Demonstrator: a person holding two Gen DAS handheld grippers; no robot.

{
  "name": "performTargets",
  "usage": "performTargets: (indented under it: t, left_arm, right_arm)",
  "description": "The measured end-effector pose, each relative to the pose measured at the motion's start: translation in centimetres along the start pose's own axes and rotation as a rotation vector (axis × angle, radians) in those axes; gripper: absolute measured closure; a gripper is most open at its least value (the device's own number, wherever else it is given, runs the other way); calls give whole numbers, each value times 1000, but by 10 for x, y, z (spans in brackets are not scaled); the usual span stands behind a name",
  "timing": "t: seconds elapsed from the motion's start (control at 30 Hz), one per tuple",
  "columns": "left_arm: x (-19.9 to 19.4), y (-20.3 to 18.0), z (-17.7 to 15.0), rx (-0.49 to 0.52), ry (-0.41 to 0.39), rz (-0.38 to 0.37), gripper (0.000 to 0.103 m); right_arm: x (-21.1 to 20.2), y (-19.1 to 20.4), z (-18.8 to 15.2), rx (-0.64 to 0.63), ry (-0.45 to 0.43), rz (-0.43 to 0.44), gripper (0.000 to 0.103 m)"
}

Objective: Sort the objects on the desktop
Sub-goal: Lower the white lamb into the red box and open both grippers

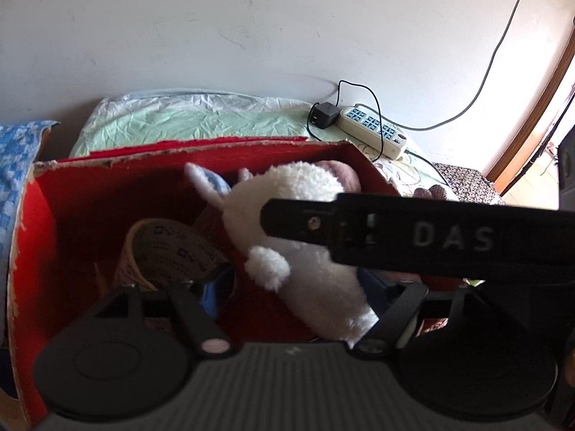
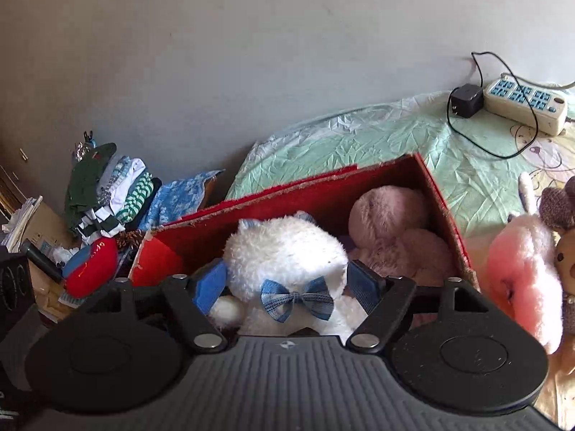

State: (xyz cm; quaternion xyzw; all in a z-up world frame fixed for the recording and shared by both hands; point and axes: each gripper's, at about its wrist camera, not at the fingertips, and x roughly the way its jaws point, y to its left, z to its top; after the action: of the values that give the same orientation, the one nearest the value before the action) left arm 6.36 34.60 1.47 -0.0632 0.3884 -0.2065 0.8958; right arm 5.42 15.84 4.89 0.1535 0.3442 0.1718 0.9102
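Note:
A red cardboard box [image 2: 287,194] stands open on the table. Inside it lies a white plush toy [image 2: 287,251] with a blue bow, beside a pale pink plush [image 2: 391,230]. My right gripper [image 2: 287,285] straddles the white plush; its blue pads [image 2: 210,287] stand at the toy's sides without squeezing it, so it is open. In the left wrist view the same white plush [image 1: 305,222] lies in the box [image 1: 107,194] beside a roll of printed tape [image 1: 169,251]. My left gripper [image 1: 293,287] is open over the box, its pads apart from the toy. The right gripper's black body crosses that view.
A pink plush [image 2: 521,280] and a brown knitted toy [image 2: 560,208] lie right of the box on the green cover [image 2: 359,143]. A power strip [image 2: 524,104] with a black charger [image 2: 467,98] sits at the back right. Folded clothes [image 2: 107,194] pile up at the left.

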Motion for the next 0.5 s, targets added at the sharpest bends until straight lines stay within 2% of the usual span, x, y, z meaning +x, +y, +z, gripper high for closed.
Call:
performTargets:
  t: [0.1,0.17,0.3,0.5]
  left_arm:
    - [-8,-5,0,29,-13,37,25]
    - [-14,-10,-1,54,-20,58,32]
    - [-25,-18,-4,83,-27,70,32]
    - [-7,-27,5,84,-6,69,32]
  right_arm:
    - [-20,-10,3,19,-48,-6,29]
    - [-31,-18,4,36,-70,-11,32]
    - [-49,-33,3,69,-99,-28,37]
    - [-66,-47,-3,106,-109,-32,40]
